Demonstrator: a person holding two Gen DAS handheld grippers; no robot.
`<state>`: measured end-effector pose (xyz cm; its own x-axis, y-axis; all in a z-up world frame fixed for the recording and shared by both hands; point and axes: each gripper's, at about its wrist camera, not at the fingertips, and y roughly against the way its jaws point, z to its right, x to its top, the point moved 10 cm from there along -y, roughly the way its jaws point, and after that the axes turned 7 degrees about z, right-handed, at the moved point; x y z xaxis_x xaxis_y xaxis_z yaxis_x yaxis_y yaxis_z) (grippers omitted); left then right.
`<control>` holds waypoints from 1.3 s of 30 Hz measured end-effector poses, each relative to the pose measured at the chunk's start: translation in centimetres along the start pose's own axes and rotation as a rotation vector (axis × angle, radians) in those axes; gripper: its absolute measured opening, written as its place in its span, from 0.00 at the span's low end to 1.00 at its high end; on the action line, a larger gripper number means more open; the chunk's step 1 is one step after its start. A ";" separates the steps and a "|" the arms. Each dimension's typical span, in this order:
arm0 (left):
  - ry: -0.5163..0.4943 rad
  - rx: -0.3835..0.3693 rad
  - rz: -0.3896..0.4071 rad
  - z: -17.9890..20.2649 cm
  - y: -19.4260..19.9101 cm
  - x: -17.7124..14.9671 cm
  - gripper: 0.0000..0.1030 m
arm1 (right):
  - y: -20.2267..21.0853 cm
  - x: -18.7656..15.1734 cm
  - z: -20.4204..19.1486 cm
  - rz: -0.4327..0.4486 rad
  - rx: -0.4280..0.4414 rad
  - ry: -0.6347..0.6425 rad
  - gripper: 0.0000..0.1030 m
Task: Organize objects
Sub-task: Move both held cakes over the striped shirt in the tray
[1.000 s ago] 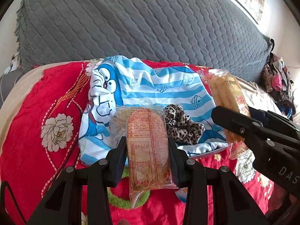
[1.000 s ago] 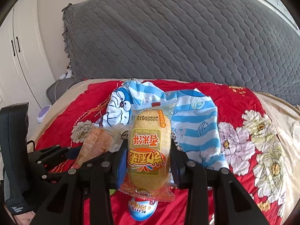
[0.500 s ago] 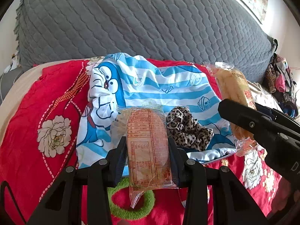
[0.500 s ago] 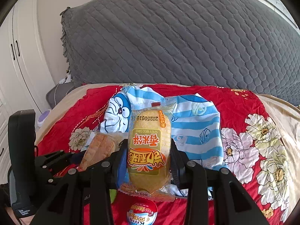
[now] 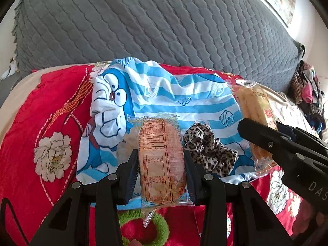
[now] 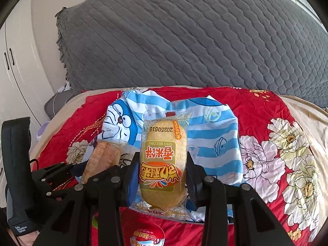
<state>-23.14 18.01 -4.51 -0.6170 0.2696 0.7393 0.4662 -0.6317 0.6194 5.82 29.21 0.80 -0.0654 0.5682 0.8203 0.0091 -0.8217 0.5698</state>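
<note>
My left gripper point(image 5: 161, 160) is shut on a clear-wrapped rice cake packet point(image 5: 162, 160) with its printed label side up, held above the bed. In the right wrist view my right gripper point(image 6: 163, 164) is shut on a yellow rice cake packet point(image 6: 163, 157) with orange lettering. Each gripper shows in the other's view: the right one point(image 5: 258, 131) with its yellow packet point(image 5: 254, 106) at the right, the left one point(image 6: 98, 168) with its packet point(image 6: 104, 155) at the left. Both hang over a blue-and-white striped cartoon cloth point(image 5: 164, 90).
A leopard-print scrunchie point(image 5: 209, 151) lies on the cloth. A green hair tie point(image 5: 157, 223) and a red-and-white round lid point(image 6: 147, 235) lie on the red floral bedspread point(image 5: 41, 123). A grey quilted headboard point(image 5: 143, 20) rises behind. Clothes point(image 5: 307, 94) pile at far right.
Both grippers have drifted back from the headboard with their packets still gripped; the cloth and scrunchie sit higher in view, and more of the green hair tie and the round lid shows.
</note>
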 end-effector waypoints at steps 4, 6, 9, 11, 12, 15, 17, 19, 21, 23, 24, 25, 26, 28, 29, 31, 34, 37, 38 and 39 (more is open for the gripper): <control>-0.030 -0.002 0.006 0.3 -0.6 0.8 0.41 | -0.9 -0.1 -0.1 -0.016 -0.003 0.006 0.39; -0.030 -0.001 0.008 0.3 -0.9 1.3 0.41 | -1.5 -0.5 0.2 -0.036 -0.012 0.000 0.39; -0.035 0.003 0.011 0.3 -1.4 2.0 0.41 | -2.5 -0.8 0.7 -0.058 -0.012 -0.014 0.39; -0.038 0.005 0.007 0.2 -1.8 2.4 0.41 | -3.2 -0.9 1.0 -0.074 -0.013 -0.015 0.39; -0.041 0.002 0.006 0.1 -2.0 2.6 0.41 | -3.5 -0.8 1.2 -0.077 -0.018 -0.008 0.39; -0.023 -0.002 0.000 -0.1 -2.6 3.1 0.41 | -4.2 -0.5 1.7 -0.082 -0.025 -0.004 0.39; -0.027 0.003 -0.006 -0.1 -3.2 3.2 0.41 | -4.6 -0.3 2.0 -0.087 -0.025 -0.013 0.39; -0.039 0.008 -0.012 -0.1 -3.7 3.4 0.41 | -5.3 -0.2 2.4 -0.100 -0.029 -0.016 0.39; -0.050 0.013 -0.012 -0.1 -4.2 3.6 0.41 | -6.1 -0.4 2.9 -0.122 -0.039 -0.014 0.39; -0.047 0.004 -0.022 0.1 -4.7 3.6 0.41 | -6.9 -0.5 3.4 -0.138 -0.047 -0.016 0.39; -0.043 0.003 -0.033 0.2 -5.0 3.4 0.41 | -7.2 -0.6 3.6 -0.143 -0.049 -0.016 0.39; -0.041 -0.001 -0.035 0.2 -5.2 3.3 0.41 | -7.5 -0.6 3.8 -0.145 -0.051 -0.016 0.39; -0.040 0.001 -0.035 0.2 -5.5 3.2 0.41 | -7.7 -0.7 3.9 -0.153 -0.053 -0.016 0.39; -0.037 -0.001 -0.040 0.3 -5.9 3.1 0.41 | -8.2 -0.7 4.1 -0.159 -0.056 -0.016 0.39; -0.033 0.001 -0.044 0.3 -6.1 3.0 0.41 | -8.4 -0.8 4.1 -0.166 -0.056 -0.014 0.39; -0.038 0.005 -0.050 0.3 -6.4 3.0 0.41 | -8.9 -1.0 4.2 -0.174 -0.060 -0.009 0.39; -0.043 0.013 -0.052 0.1 -7.0 2.9 0.41 | -9.5 -1.3 4.3 -0.188 -0.064 -0.006 0.39; -0.039 0.022 -0.064 -0.2 -7.7 2.7 0.41 | -10.0 -1.6 4.5 -0.197 -0.067 -0.011 0.39; -0.039 0.024 -0.067 -0.3 -7.9 2.6 0.41 | -10.2 -1.8 4.5 -0.204 -0.066 -0.012 0.39; -0.042 0.028 -0.070 -0.4 -8.1 2.4 0.41 | -10.3 -1.8 4.5 -0.206 -0.067 -0.013 0.39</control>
<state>-28.70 23.51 -7.84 -0.6216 0.3430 0.7042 0.4410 -0.5898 0.6765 10.34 36.86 -6.37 -0.0460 0.7244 0.6879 -0.0695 -0.6892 0.7212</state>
